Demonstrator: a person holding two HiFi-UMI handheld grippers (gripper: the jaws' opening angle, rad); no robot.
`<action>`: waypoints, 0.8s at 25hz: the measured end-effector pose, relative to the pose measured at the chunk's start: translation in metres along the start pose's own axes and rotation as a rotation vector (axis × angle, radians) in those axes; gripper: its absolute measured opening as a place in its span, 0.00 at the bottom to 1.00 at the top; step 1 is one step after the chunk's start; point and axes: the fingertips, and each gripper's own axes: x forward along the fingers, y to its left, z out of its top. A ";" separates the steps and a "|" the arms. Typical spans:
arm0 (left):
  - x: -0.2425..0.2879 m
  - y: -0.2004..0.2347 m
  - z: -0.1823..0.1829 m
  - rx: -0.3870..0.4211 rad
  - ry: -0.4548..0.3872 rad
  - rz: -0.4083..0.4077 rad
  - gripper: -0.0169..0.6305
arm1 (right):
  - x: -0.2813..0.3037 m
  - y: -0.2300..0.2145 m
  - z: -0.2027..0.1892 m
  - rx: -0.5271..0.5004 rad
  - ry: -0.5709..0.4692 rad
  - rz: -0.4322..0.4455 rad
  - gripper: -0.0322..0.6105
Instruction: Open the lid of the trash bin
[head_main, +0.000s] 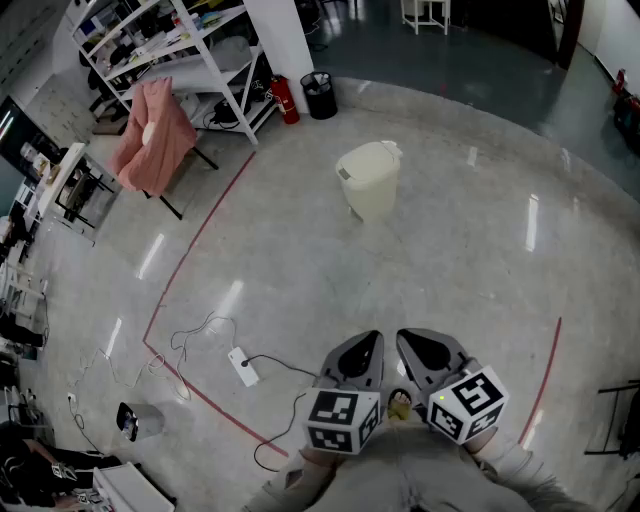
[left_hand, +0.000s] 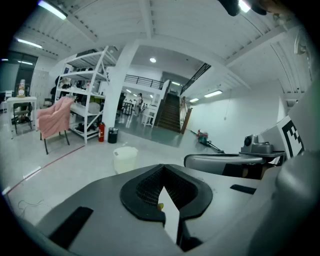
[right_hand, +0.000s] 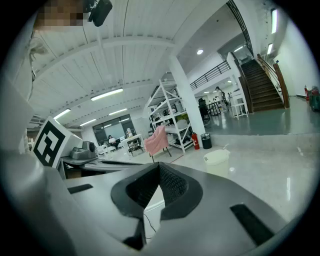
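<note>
The cream trash bin (head_main: 369, 178) stands on the grey floor well ahead of me, its lid down. It shows small and far in the left gripper view (left_hand: 125, 159) and in the right gripper view (right_hand: 216, 158). Both grippers are held close to my body at the bottom of the head view, side by side and far short of the bin. The left gripper (head_main: 371, 340) (left_hand: 161, 170) has its jaws together with nothing between them. The right gripper (head_main: 406, 340) (right_hand: 159, 166) is likewise shut and empty.
A red tape line (head_main: 196, 240) crosses the floor on the left. A white power strip (head_main: 243, 366) with loose cables lies near my feet. Farther off are a chair with pink cloth (head_main: 152, 136), white shelving (head_main: 175, 45), a fire extinguisher (head_main: 288, 101) and a black bin (head_main: 319, 95).
</note>
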 end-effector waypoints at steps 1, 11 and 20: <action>-0.005 -0.003 -0.002 -0.003 -0.004 0.002 0.03 | -0.004 0.005 -0.001 -0.014 0.003 0.011 0.05; -0.044 -0.011 -0.005 -0.008 -0.063 -0.004 0.03 | -0.019 0.041 -0.003 -0.057 0.009 0.066 0.05; -0.048 -0.007 -0.004 -0.011 -0.107 0.063 0.03 | -0.034 0.030 -0.005 -0.086 0.002 0.057 0.05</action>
